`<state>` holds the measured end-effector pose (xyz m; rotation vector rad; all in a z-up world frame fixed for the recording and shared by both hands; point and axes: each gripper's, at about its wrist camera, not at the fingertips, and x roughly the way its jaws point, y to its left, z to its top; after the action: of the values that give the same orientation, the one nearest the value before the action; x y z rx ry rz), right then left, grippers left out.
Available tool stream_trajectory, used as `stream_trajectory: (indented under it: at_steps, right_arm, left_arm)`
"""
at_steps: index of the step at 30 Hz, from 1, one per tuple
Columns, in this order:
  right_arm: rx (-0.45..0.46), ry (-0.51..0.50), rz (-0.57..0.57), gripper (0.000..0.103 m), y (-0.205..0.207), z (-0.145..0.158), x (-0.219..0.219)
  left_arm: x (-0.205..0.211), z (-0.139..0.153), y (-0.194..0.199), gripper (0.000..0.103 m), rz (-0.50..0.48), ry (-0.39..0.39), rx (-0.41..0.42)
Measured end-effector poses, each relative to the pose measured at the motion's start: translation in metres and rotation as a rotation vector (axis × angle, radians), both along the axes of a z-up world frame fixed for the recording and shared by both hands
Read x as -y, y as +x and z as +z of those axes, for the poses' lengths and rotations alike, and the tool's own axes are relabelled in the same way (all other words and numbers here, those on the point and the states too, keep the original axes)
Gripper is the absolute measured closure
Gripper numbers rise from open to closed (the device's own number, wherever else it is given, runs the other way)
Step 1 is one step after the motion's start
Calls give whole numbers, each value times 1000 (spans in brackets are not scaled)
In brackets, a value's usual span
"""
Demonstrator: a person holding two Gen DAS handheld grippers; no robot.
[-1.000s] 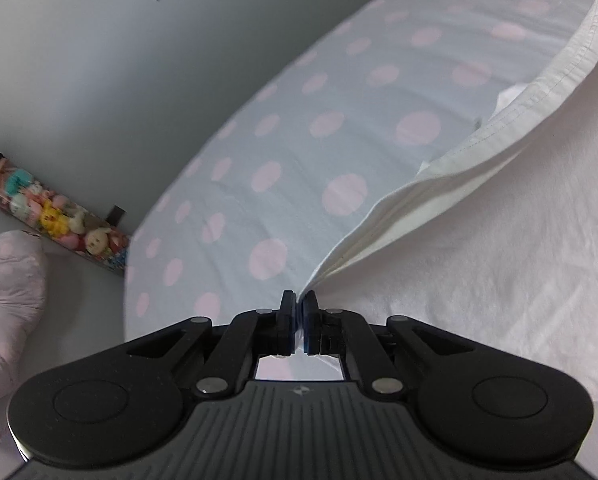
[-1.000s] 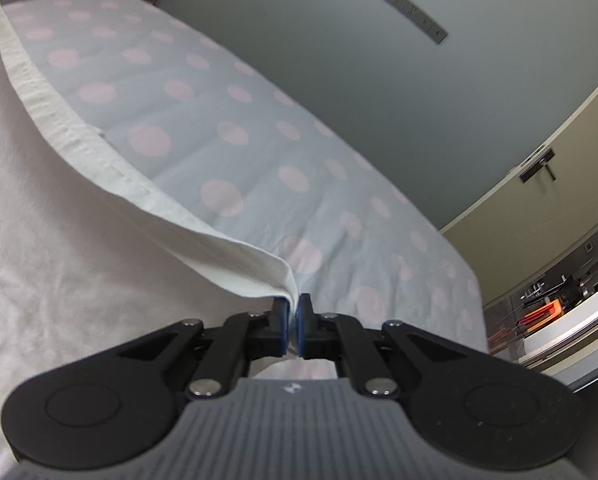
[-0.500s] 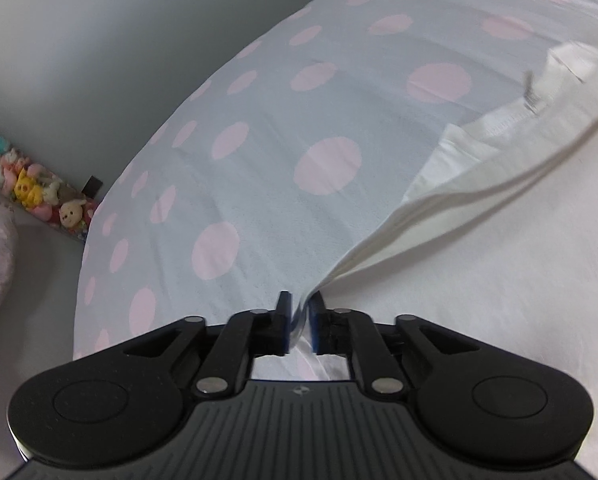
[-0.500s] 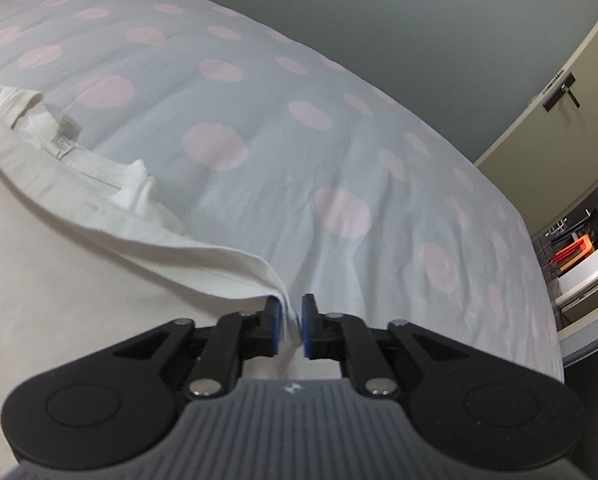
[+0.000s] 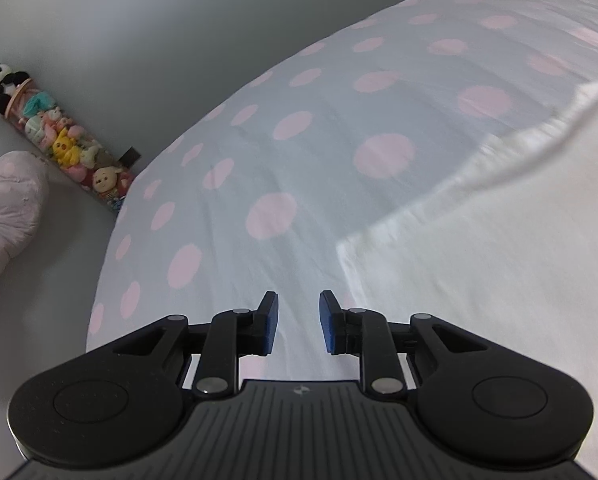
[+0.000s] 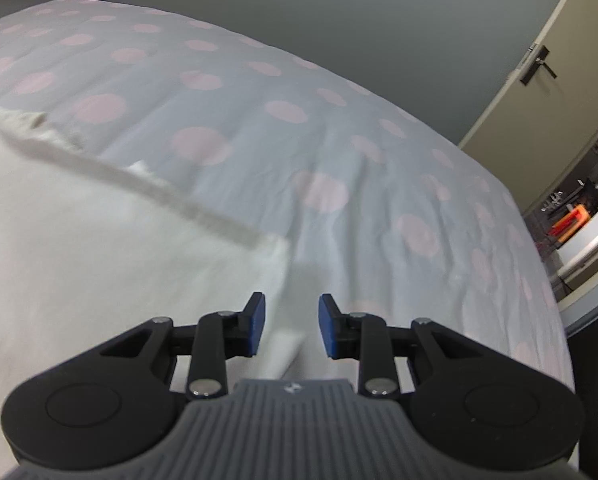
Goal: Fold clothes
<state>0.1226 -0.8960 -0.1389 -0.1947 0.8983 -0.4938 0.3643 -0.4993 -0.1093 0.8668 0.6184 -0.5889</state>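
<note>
White cotton garment (image 5: 479,280) flat on dotted grey bed sheet (image 5: 299,140); lies right of left gripper (image 5: 299,322), left of right gripper (image 6: 286,326); both jaws opening, nothing gripped.

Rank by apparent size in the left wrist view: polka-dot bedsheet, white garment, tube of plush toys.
1. polka-dot bedsheet
2. white garment, cropped by the frame, so unsure against the sheet
3. tube of plush toys, farthest away
</note>
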Motion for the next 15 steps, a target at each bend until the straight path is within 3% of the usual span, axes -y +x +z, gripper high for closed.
stream_trajectory:
  at_steps: [6,10,15]
  right_arm:
    - [9,41,92,72,-54,2,-51]
    - [-8,34,167,69,-89,-1,-90]
    - [-43,36,263,69,-130,-17,-134]
  left_arm:
    - [-43,2,-64,82,-103,-45,-14]
    - [-69,-5,-114,82,-199,0,27]
    - [-90,-32,-169,79,-301,117,79]
